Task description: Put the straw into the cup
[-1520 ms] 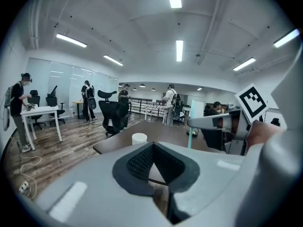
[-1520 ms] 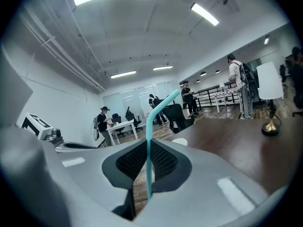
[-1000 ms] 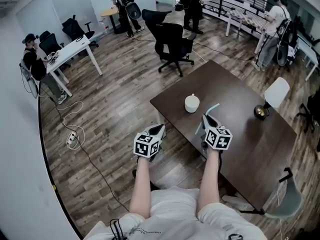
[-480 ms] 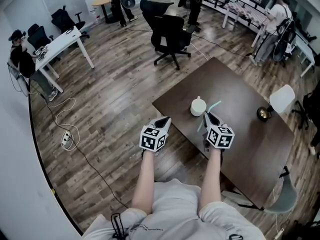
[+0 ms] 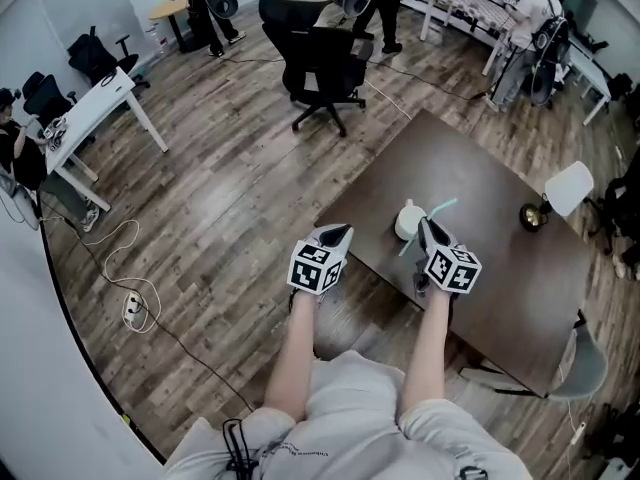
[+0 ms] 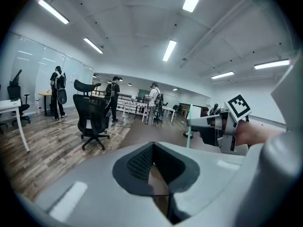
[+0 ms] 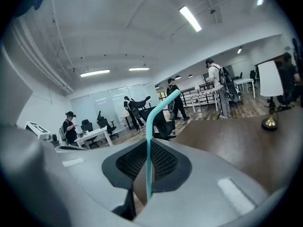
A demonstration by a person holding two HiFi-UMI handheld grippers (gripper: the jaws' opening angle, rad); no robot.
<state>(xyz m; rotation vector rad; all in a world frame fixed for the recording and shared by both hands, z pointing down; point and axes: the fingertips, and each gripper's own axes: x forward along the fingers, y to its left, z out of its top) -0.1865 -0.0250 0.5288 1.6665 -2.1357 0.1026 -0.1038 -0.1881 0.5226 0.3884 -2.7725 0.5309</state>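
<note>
- My right gripper [image 5: 428, 228] pinches the straw [image 5: 446, 206], just beside the cup [image 5: 407, 222].
- My left gripper [image 5: 338, 233] is closed on nothing, near the table [image 5: 500, 268] corner.
- Both arms reach forward.

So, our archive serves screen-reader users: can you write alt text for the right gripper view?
The right tongs are shut on a teal straw, which stands upright and bends to the right at its top. Beyond lies a dark brown table, with people standing far behind it.
</note>
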